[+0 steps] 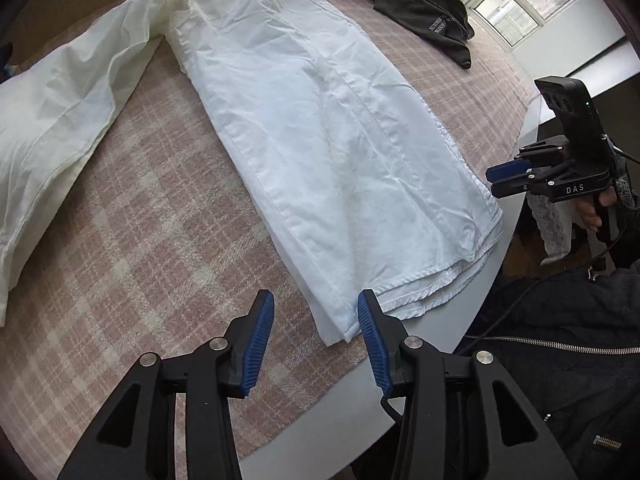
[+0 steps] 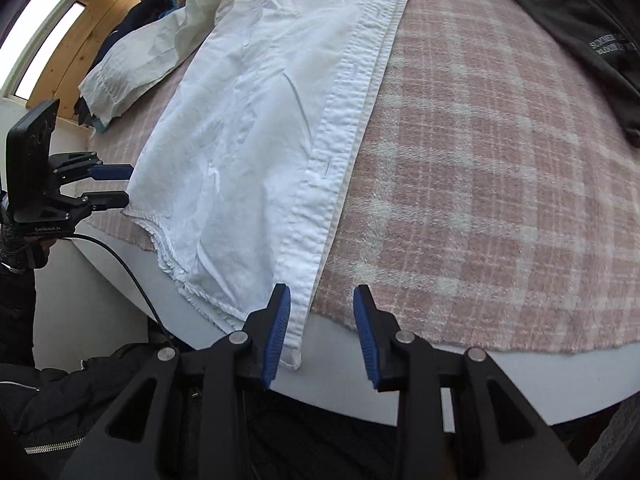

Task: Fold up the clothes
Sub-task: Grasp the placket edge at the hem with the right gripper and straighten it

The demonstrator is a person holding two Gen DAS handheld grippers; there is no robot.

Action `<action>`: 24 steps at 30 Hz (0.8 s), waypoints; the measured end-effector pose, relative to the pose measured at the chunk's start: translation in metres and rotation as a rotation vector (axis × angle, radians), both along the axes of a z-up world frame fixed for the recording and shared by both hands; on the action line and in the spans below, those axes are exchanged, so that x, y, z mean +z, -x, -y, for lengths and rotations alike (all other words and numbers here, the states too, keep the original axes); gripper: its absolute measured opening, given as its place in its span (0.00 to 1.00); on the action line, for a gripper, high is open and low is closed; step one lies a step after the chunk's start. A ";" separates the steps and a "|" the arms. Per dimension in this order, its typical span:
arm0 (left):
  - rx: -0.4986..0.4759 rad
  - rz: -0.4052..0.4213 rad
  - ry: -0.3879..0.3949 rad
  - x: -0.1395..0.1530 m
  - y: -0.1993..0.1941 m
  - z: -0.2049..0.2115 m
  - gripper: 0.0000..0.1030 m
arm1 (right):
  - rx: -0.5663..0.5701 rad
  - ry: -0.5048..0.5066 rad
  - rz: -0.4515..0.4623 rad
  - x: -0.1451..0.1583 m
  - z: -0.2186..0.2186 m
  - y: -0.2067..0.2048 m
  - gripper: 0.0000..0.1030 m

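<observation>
Two grippers hover with jaws apart, gripping nothing. The left gripper (image 1: 316, 300) hangs over the near corner of the white shirt (image 1: 320, 140), which lies folded lengthwise on a pink plaid blanket (image 1: 140, 220) with one sleeve (image 1: 68, 92) spread aside. The right gripper (image 2: 320, 292) sits at the shirt's buttoned edge. A black garment (image 1: 420, 4) lies beyond.

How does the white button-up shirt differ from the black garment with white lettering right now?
The white button-up shirt lies spread lengthwise across the middle of the pink checked blanket; the black garment with white lettering sits bunched near the far edge. The shirt's hem is near both open grippers; the black one is not. Both rest on the blanket.
</observation>
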State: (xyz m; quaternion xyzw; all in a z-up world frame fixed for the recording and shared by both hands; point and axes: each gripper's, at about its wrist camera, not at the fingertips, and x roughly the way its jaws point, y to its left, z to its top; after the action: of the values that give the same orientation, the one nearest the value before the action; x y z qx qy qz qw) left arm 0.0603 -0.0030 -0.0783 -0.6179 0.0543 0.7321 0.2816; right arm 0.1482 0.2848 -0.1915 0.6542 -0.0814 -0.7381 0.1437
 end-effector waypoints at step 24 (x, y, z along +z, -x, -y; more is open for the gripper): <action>-0.604 -0.107 0.129 -0.012 -0.045 -0.063 0.42 | -0.244 0.043 -0.031 0.001 0.013 -0.011 0.09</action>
State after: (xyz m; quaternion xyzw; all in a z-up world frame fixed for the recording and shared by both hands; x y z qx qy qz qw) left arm 0.1052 0.0597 -0.0903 -0.5508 0.2964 0.6420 0.4434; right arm 0.1594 0.2714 -0.1904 0.6247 -0.1737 -0.7582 0.0680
